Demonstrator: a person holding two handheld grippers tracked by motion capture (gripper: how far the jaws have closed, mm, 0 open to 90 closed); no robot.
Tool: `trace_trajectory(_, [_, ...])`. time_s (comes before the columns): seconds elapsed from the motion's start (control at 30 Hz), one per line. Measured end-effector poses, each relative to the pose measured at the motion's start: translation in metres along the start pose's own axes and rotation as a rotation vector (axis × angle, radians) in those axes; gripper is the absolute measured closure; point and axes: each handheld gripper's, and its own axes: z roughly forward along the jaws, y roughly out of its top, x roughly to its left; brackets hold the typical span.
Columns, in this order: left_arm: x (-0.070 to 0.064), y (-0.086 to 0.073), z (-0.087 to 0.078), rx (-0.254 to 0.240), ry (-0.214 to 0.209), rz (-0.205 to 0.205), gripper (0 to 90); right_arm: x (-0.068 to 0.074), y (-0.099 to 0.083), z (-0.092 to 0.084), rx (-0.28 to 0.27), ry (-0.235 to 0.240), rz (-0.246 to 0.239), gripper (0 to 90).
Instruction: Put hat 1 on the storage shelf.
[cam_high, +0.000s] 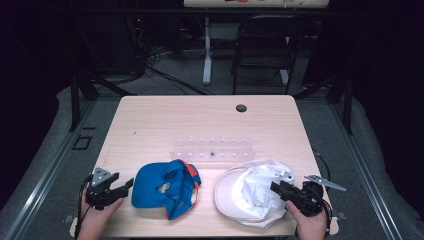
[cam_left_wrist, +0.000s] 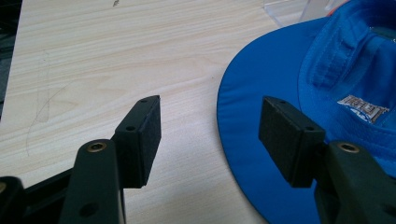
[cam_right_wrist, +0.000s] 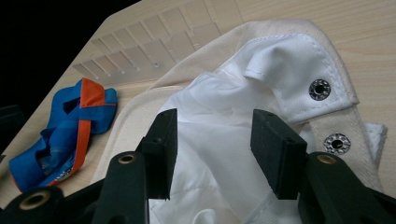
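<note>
A blue hat (cam_high: 165, 187) with orange trim lies crumpled at the table's front left; its brim (cam_left_wrist: 252, 116) curves past my left gripper (cam_left_wrist: 210, 137). That left gripper (cam_high: 126, 186) stands open just left of the hat, one jaw over bare wood and the other over the brim. At the front right lies a cream hat (cam_high: 255, 192), inside out, white lining (cam_right_wrist: 219, 140) and metal snaps (cam_right_wrist: 320, 88) showing. My right gripper (cam_high: 276, 187) hovers at its right side, and the right gripper (cam_right_wrist: 212, 149) is open over the lining, gripping nothing.
A clear plastic rack (cam_high: 214, 149) with several slots lies on the wooden table (cam_high: 200, 120) behind the hats. A round cable hole (cam_high: 241, 108) sits near the far edge. A dark chair (cam_high: 265, 45) and a desk leg stand beyond the table.
</note>
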Motion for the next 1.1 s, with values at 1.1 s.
trace_trajectory(1.1, [-0.003,0.000,0.001,0.001,-0.045,-0.007,41.3,0.017,0.052,0.005,0.286,0.008,0.032,51.0])
